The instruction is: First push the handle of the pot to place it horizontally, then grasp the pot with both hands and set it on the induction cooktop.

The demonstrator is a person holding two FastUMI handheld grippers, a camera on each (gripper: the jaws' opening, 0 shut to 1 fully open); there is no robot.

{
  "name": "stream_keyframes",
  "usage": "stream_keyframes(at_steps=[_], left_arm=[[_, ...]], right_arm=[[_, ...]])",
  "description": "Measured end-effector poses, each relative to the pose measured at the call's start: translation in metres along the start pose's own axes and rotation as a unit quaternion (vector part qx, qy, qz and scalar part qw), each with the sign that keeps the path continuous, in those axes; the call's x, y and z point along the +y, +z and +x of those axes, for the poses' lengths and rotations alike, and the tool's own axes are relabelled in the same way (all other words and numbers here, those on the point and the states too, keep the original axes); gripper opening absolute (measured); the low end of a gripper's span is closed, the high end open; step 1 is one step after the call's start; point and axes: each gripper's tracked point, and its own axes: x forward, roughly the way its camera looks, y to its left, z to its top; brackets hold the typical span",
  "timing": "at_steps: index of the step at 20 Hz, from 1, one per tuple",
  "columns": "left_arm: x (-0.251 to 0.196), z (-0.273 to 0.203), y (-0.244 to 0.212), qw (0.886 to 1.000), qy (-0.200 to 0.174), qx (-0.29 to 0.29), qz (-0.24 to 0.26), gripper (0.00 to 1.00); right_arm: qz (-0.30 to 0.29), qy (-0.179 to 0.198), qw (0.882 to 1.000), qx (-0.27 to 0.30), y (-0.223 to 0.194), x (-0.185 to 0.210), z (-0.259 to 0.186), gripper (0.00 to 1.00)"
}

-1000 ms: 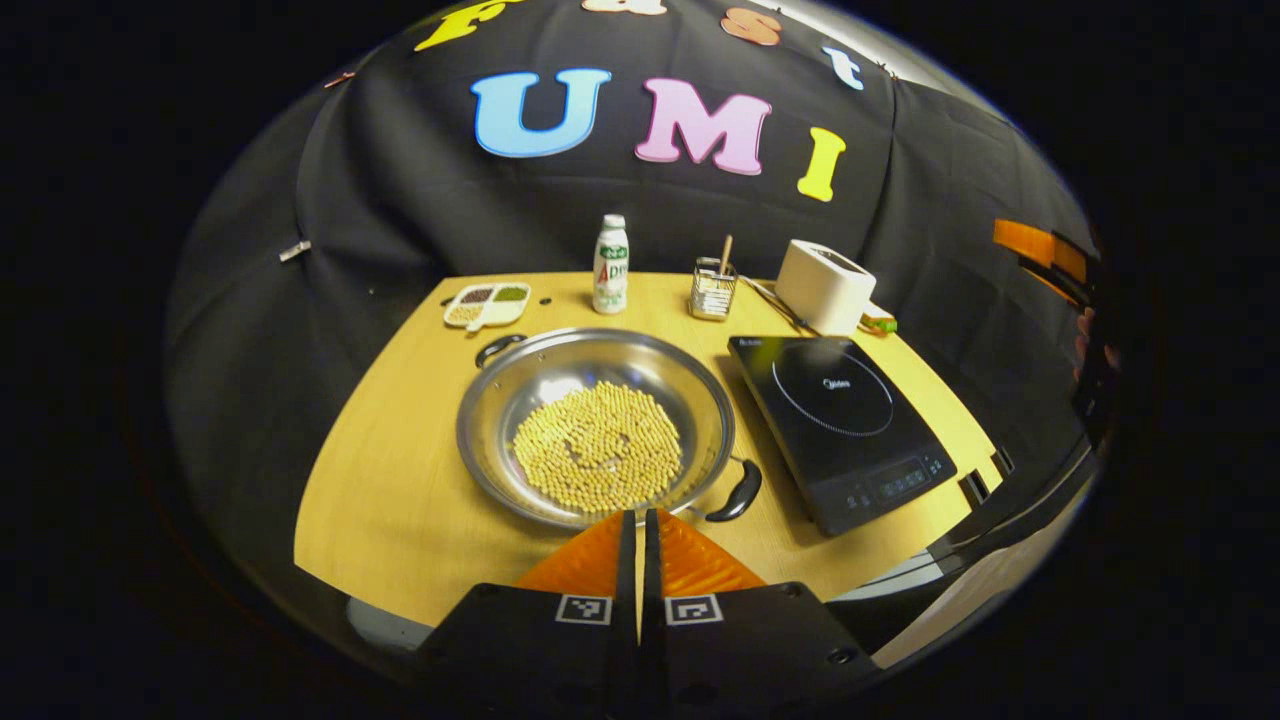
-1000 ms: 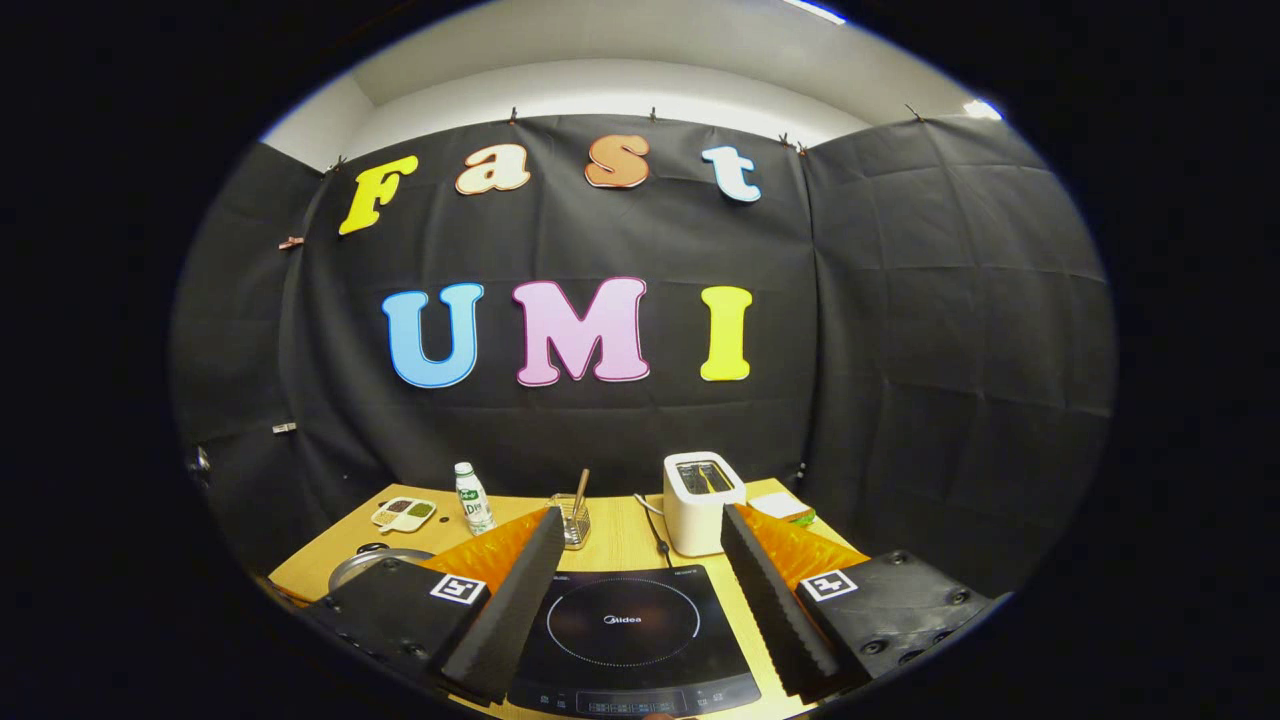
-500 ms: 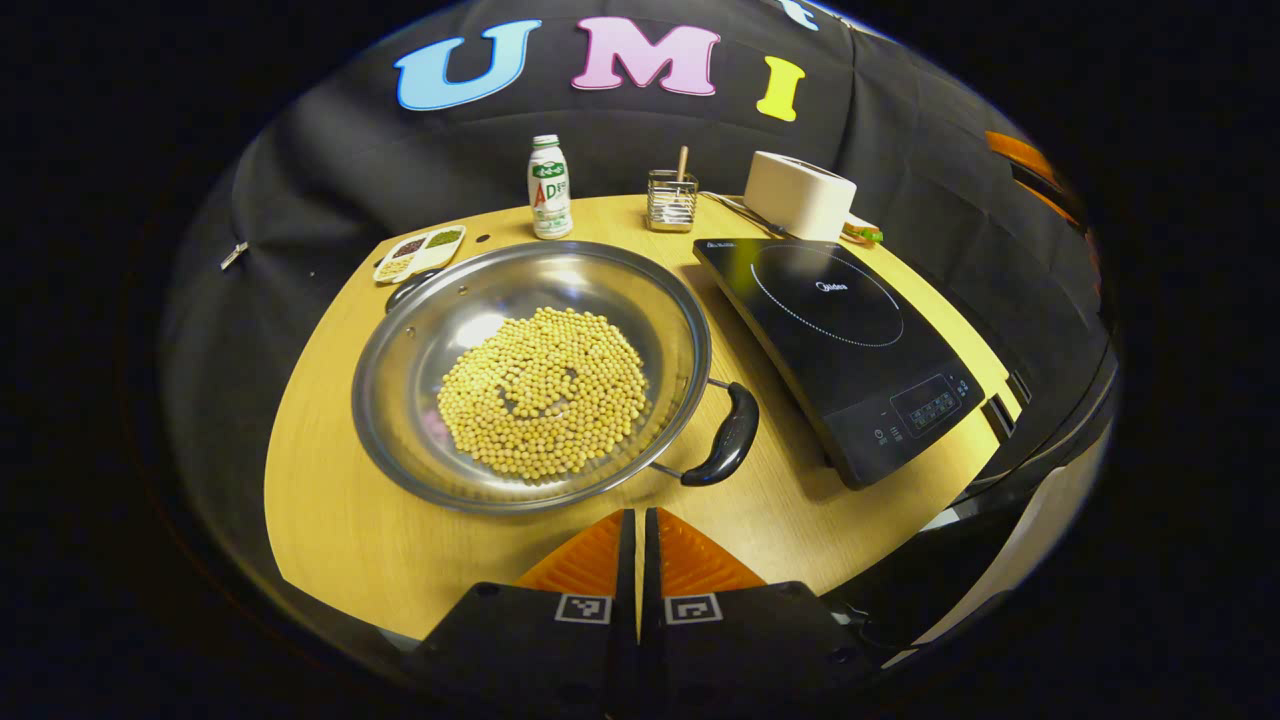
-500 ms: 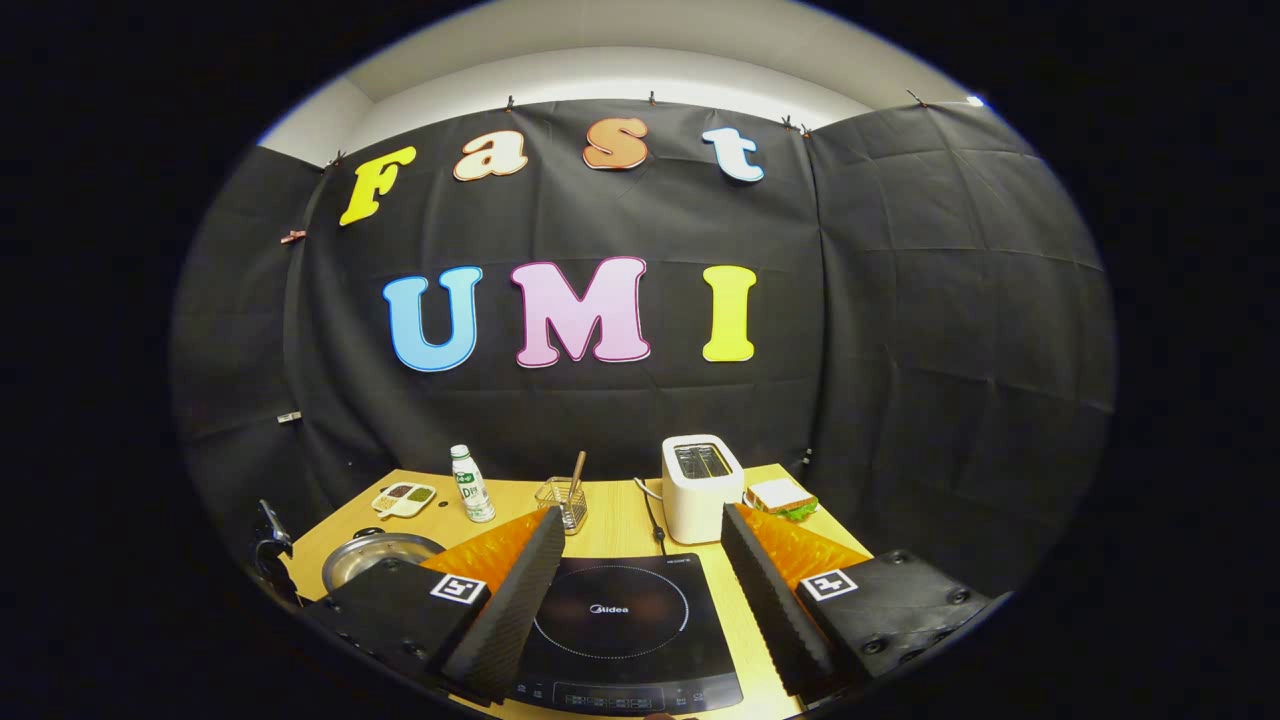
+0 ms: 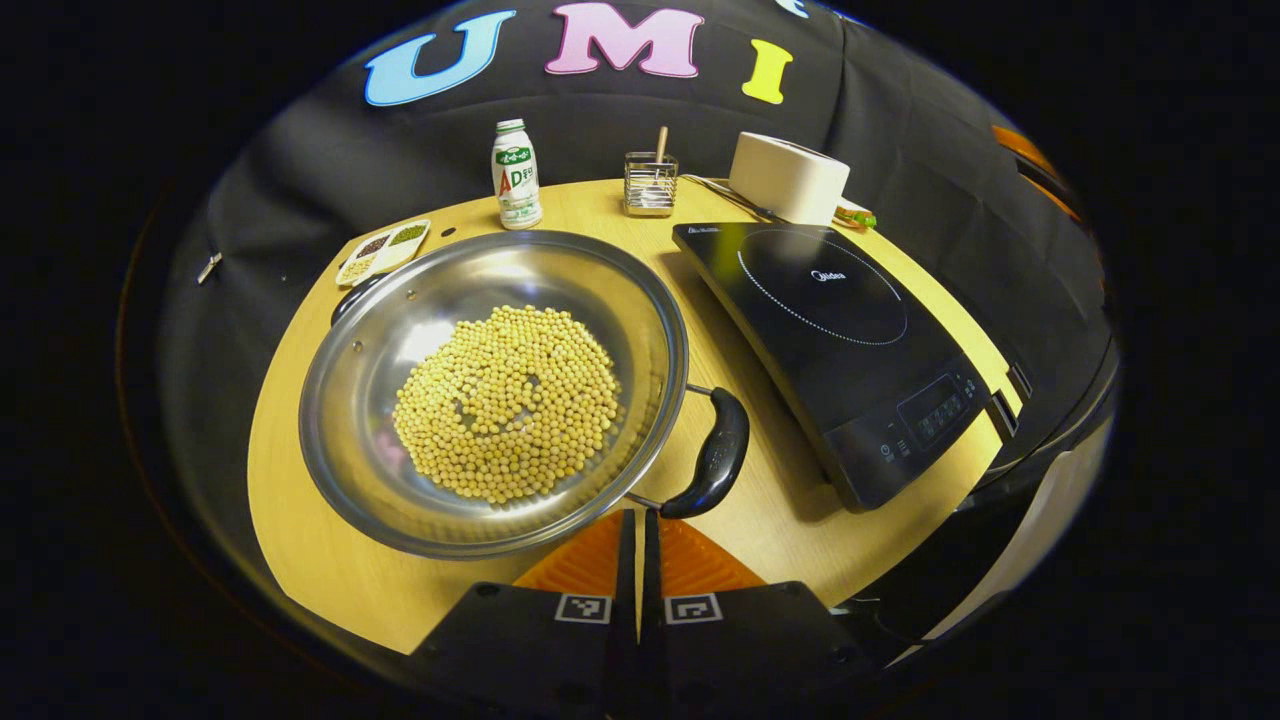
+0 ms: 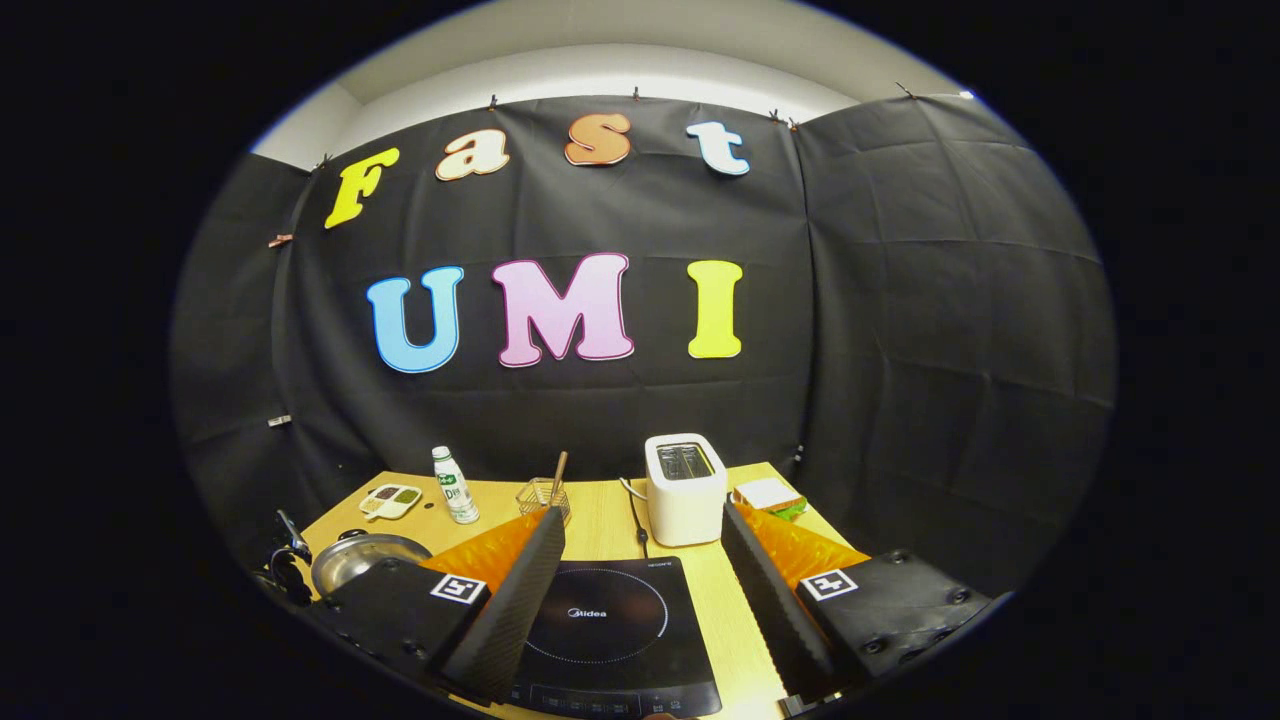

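Your left gripper has its fingers closed on nothing, tips just short of the pot rim and its near handle. The pot, holding beans, sits on the desk beside the cooktop. Bottle, toaster behind. Your right gripper hangs spread open above the cooktop; pot partly hidden there.

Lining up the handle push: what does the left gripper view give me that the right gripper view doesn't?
Left gripper view: beans in the pot, its near black handle just ahead of the shut left tongs. Right gripper view: open right tongs framing the cooktop, and the toaster with its slots. Shared: pot, cooktop, bottle, toaster.
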Motion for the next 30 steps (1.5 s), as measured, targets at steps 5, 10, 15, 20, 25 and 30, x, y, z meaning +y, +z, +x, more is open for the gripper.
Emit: stream_keyframes(at_steps=[5, 10, 15, 20, 25, 30], left_arm=[[-0.011, 0.012, 0.018, 1.000, -0.006, -0.005, 0.004, 0.05], [-0.021, 0.028, 0.038, 1.000, -0.009, -0.015, -0.017, 0.05], [-0.028, 0.046, 0.061, 0.999, -0.011, -0.024, -0.020, 0.05], [-0.031, 0.063, 0.085, 0.999, -0.012, -0.031, -0.017, 0.05], [-0.032, 0.077, 0.103, 0.999, -0.017, -0.037, -0.025, 0.05], [-0.031, 0.087, 0.114, 0.999, -0.014, -0.039, -0.018, 0.05]], right_arm=[[0.002, -0.003, 1.000, -0.001, 0.002, -0.006, 0.008, 0.99], [0.002, -0.003, 1.000, -0.003, 0.004, -0.011, 0.011, 0.99], [-0.008, 0.005, 1.000, -0.006, 0.005, -0.007, 0.012, 0.99], [-0.019, 0.009, 1.000, -0.010, 0.007, -0.008, 0.014, 0.99], [-0.019, 0.006, 1.000, -0.005, 0.006, -0.012, 0.014, 0.99], [-0.027, 0.007, 1.000, -0.002, 0.005, -0.013, 0.014, 0.99]])
